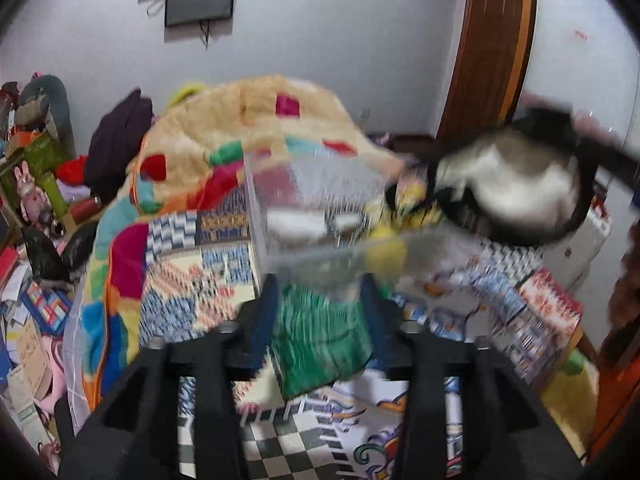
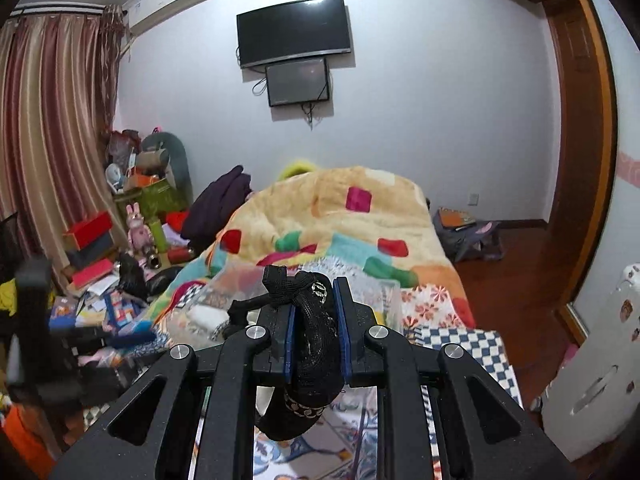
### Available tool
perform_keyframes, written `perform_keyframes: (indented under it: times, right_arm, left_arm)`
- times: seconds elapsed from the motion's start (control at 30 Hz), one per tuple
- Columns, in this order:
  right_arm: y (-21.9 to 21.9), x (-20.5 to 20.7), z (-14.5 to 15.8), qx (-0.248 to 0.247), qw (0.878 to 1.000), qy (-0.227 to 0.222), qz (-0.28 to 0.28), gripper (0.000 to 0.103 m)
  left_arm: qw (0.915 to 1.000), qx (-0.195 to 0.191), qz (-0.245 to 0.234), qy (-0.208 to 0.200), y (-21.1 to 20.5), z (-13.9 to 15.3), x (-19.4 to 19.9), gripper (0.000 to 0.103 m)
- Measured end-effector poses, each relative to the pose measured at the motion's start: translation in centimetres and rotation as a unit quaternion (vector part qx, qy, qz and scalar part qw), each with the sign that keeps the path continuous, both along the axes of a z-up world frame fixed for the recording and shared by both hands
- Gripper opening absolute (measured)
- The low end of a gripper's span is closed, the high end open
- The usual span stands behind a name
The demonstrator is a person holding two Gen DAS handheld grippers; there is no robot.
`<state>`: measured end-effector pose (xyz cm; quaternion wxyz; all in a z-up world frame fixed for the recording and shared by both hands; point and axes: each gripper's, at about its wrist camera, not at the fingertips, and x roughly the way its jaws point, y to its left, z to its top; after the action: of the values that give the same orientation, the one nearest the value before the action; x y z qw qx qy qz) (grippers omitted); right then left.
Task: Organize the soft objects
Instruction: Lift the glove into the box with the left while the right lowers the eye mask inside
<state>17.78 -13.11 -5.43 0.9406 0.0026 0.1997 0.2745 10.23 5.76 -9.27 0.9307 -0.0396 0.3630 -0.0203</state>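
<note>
In the left wrist view, which is blurred, the left gripper (image 1: 320, 312) points over a bed covered in a patterned sheet (image 1: 192, 280). Its two fingers stand apart with a green cloth (image 1: 320, 340) lying between and below them; whether the fingers actually press on that cloth cannot be told through the blur. Just ahead of the fingertips stands a clear plastic box (image 1: 312, 208), with white and yellow soft things showing dimly through its wall. To the right and higher, a white and grey soft thing with a black band (image 1: 516, 192) hangs in the air above the box's far right side, smeared by blur, with something dark reaching in from the right edge. Behind the box lies a yellow plush blanket with coloured squares (image 1: 260, 128), and a dark purple garment (image 1: 116, 140) sits to its left by a pile of boxes and toys. In the right wrist view, the right gripper (image 2: 316, 320) has its blue-padded fingers drawn close together, clamped on a black woven strap (image 2: 312, 344) with a small metal chain on it; the strap bulges above the fingertips in a knot and hangs down below the fingers. Beyond the gripper the clear plastic box (image 2: 248, 288) shows partly on the bed, in front of the yellow blanket (image 2: 320, 216). On the far wall hang a television (image 2: 294, 32) and a smaller screen (image 2: 298, 82) just under it, with striped curtains (image 2: 52, 120) at the left.
</note>
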Motion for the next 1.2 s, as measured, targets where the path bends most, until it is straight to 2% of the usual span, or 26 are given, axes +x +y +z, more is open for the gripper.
perform_keyframes:
  times: [0.03,0.1,0.13,0.27,0.33,0.37,0.43,0.5,0.6,0.7,0.83,1.03,1.13,1.2]
  right_arm:
    - [0.0,0.2,0.0,0.0,1.0,-0.001,-0.002,0.015]
    - [0.2,0.8,0.0,0.003,1.0,0.001,-0.005,0.015]
    - [0.3,1.0,0.0,0.003,1.0,0.002,-0.006,0.015]
    - [0.9,1.9,-0.3,-0.002,1.0,0.005,-0.013,0.015]
    - [1.2,2.3,-0.4,-0.005,1.0,0.006,-0.016,0.015]
    - [1.4,2.5,-0.5,-0.007,1.0,0.008,-0.018,0.015]
    - [1.7,3.1,-0.8,-0.009,1.0,0.011,-0.022,0.015]
    - [1.7,3.6,-1.2,-0.013,0.999,0.016,-0.029,0.015]
    - [1.8,4.6,-2.2,-0.023,0.998,0.033,-0.038,0.015]
    - [1.7,5.4,-3.4,-0.038,0.997,0.051,-0.047,0.015]
    - [1.5,5.9,-4.5,-0.057,0.995,0.065,-0.057,0.016]
    - [1.3,6.0,-5.7,-0.092,0.991,0.07,-0.067,0.02]
    - [1.2,6.1,-6.1,-0.106,0.989,0.081,-0.067,0.035]
    - [1.1,6.1,-6.1,-0.107,0.989,0.083,-0.067,0.056]
  left_arm:
    - [1.0,0.002,-0.001,0.01,-0.1,-0.7,0.2,0.061]
    - [0.9994,0.002,-0.003,0.035,-0.2,-2.1,0.6,0.077]
    - [0.9988,0.0,-0.003,0.049,-0.2,-2.7,0.8,0.08]
    - [0.9954,-0.023,-0.006,0.093,-0.1,-4.7,2.0,0.082]
    - [0.9952,-0.031,-0.005,0.093,-0.1,-5.2,2.2,0.076]
    - [0.9952,-0.034,-0.007,0.092,-0.1,-5.4,2.1,0.065]
    - [0.9961,-0.029,-0.002,0.084,-0.3,-5.4,1.9,0.058]
    - [0.9973,-0.024,-0.004,0.069,-0.7,-5.3,1.3,0.04]
    - [0.9984,-0.007,-0.013,0.055,-1.5,-5.0,0.5,0.029]
    - [0.9989,0.015,-0.02,0.04,-2.1,-4.3,-0.7,0.025]
    - [0.9995,0.021,-0.017,0.014,-2.1,-2.5,-1.6,0.024]
    - [0.9994,-0.008,-0.008,-0.034,-1.4,1.1,-1.5,0.024]
    - [0.9988,-0.012,-0.004,-0.047,-1.3,2.2,-0.6,0.024]
    - [0.9985,-0.012,-0.002,-0.053,-1.3,2.7,0.3,0.024]
